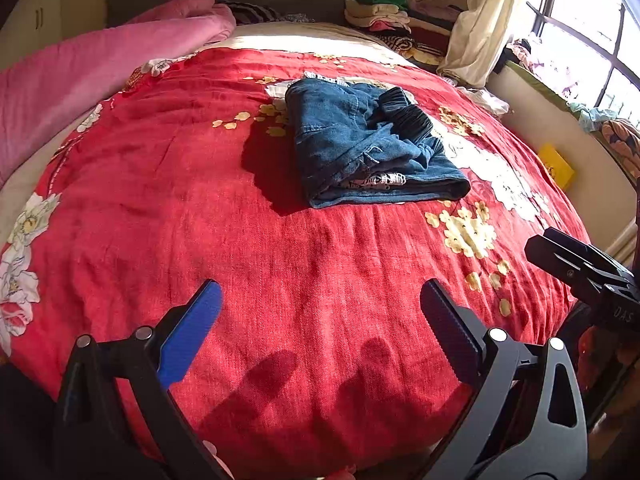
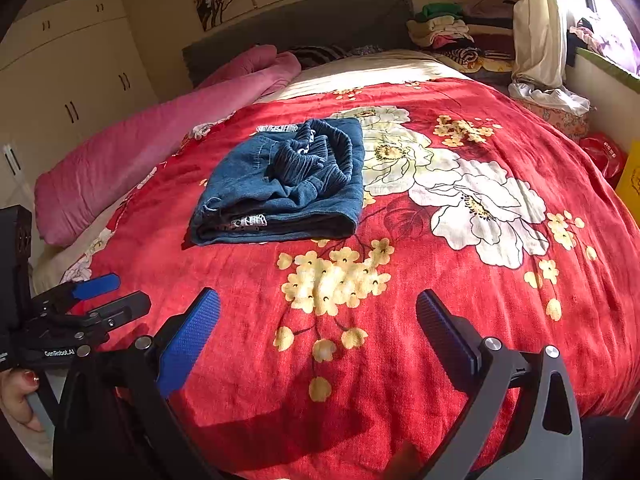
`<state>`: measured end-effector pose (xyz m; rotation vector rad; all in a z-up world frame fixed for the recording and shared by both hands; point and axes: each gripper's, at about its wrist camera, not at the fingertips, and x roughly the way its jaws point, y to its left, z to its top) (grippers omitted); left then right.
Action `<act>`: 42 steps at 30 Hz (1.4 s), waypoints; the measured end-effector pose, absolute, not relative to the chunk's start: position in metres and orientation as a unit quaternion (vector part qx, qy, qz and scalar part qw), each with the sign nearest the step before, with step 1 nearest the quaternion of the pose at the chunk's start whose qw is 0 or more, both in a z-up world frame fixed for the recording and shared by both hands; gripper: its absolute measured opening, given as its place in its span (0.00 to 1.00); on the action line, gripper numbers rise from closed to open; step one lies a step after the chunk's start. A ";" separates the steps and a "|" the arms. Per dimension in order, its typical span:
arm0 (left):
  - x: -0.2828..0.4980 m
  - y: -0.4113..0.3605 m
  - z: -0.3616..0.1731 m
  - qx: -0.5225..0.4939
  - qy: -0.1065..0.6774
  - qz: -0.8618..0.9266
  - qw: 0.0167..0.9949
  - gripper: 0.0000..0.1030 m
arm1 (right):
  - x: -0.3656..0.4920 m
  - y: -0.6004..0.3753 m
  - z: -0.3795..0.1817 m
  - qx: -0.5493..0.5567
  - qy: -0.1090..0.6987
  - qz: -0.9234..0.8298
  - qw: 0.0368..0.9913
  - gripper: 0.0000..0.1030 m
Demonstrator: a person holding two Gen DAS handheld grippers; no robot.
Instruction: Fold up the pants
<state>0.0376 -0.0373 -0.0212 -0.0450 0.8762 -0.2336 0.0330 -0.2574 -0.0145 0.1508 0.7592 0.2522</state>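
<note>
Blue denim pants point(image 1: 360, 144) lie folded into a compact bundle on the red flowered bedspread point(image 1: 200, 200), their dark elastic waistband on top. The right wrist view has the same bundle point(image 2: 280, 184) left of a large white flower print. My left gripper point(image 1: 320, 304) hovers open over bare bedspread, well short of the pants, holding nothing. My right gripper point(image 2: 318, 312) is open too, empty, above the yellow flower print near the bed's front. The left gripper point(image 2: 108, 296) also appears at the left edge of the right wrist view, with a hand point(image 2: 16, 400) below it.
A rolled pink quilt point(image 1: 80, 76) lies along the bed's left side. Stacked folded clothes point(image 1: 392, 16) sit at the head of the bed by a cream curtain point(image 1: 480, 20). A window ledge with a yellow box point(image 1: 556, 166) runs along the right. White cupboards point(image 2: 72, 80) stand at left.
</note>
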 end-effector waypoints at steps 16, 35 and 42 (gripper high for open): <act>0.040 -0.035 -0.023 -0.028 0.423 -0.105 0.900 0.91 | 0.037 -0.257 -0.019 0.071 0.375 0.124 0.916 0.95; 0.041 -0.033 -0.021 -0.032 0.421 -0.095 0.901 0.91 | 0.037 -0.258 -0.022 0.072 0.378 0.121 0.915 0.95; 0.040 -0.031 -0.020 -0.031 0.419 -0.089 0.903 0.91 | 0.037 -0.259 -0.022 0.072 0.378 0.120 0.915 0.95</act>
